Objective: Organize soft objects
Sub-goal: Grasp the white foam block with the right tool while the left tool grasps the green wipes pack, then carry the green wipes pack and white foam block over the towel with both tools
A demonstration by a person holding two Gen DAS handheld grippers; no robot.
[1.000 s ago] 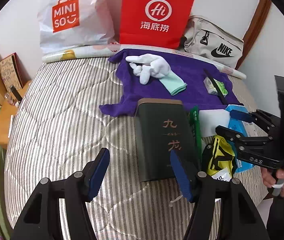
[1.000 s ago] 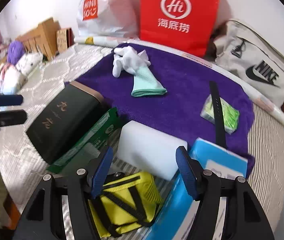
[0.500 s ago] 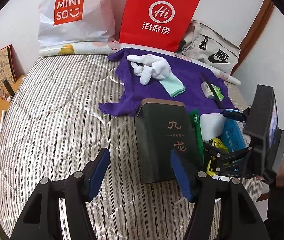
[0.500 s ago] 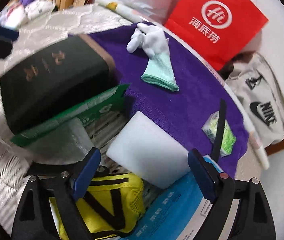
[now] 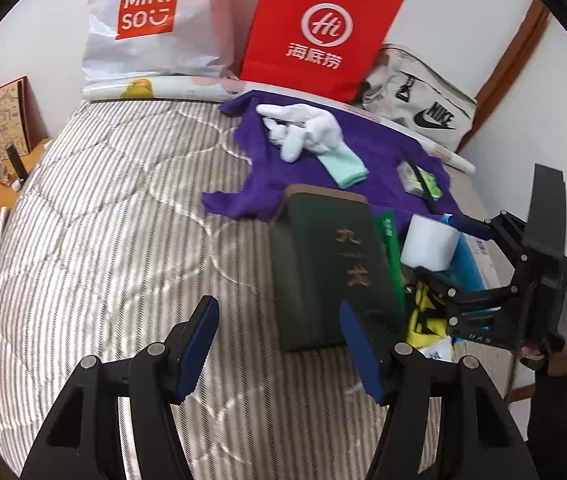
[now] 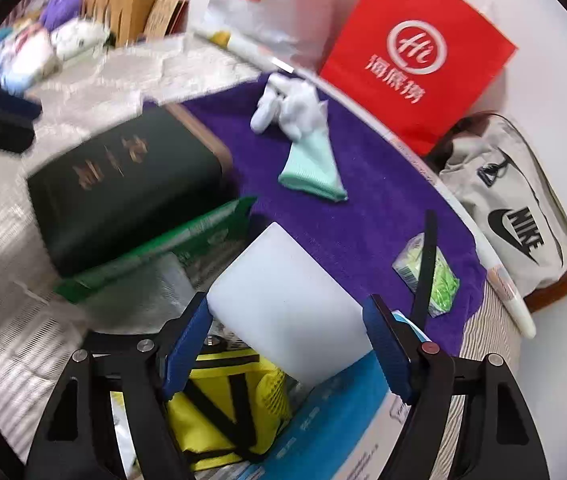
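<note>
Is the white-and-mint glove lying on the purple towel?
Yes, the glove lies flat on the purple towel, clear of the dark green box.

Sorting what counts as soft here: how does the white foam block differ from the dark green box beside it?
The white foam block is plain and unmarked; the dark green box carries gold characters and a brown end. The block is the smaller; the box is longer and larger. The block sits between the closing jaws of the right gripper, though contact is unclear; the box lies free on the striped mattress. Both are rectangular.
</note>
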